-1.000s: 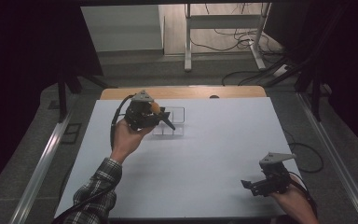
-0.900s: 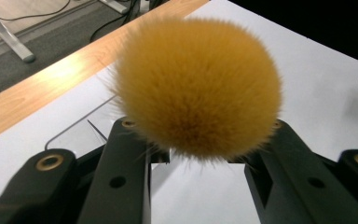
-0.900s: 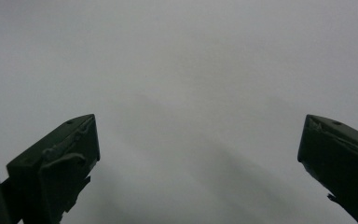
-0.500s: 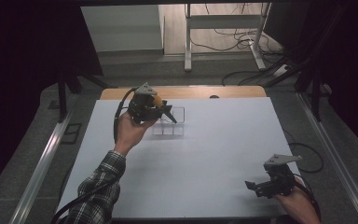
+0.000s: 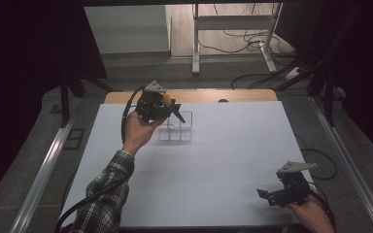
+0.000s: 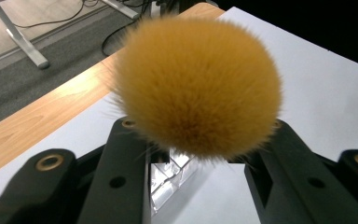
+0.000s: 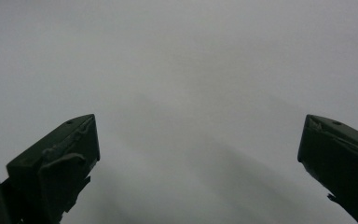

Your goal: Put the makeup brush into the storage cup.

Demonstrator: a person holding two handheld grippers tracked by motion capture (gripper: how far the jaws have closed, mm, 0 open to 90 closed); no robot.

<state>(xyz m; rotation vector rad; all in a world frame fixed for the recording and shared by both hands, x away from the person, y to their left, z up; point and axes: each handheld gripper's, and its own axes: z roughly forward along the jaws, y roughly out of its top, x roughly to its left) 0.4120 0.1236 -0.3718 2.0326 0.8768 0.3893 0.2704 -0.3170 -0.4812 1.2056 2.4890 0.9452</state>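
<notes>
An orange fluffy pom-pom (image 6: pixel 198 86) is pinched between the jaws of the left gripper (image 5: pixel 167 108), held above the clear compartment box (image 5: pixel 178 127), which lies just below at about 5 o'clock. The right gripper (image 5: pixel 272 192), with jaws spread and nothing between them, is kept well apart at the 4 o'clock corner of the table (image 5: pixel 223 160).

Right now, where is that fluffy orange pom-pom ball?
The fluffy orange pom-pom ball is clamped in the left hand-held gripper, raised just above the clear plastic compartment box near the white table's far edge.

Left hand-held gripper (image 5: pixel 175 110) holds orange pompom (image 5: pixel 165 98) above clear tray (image 5: pixel 179 132).
</notes>
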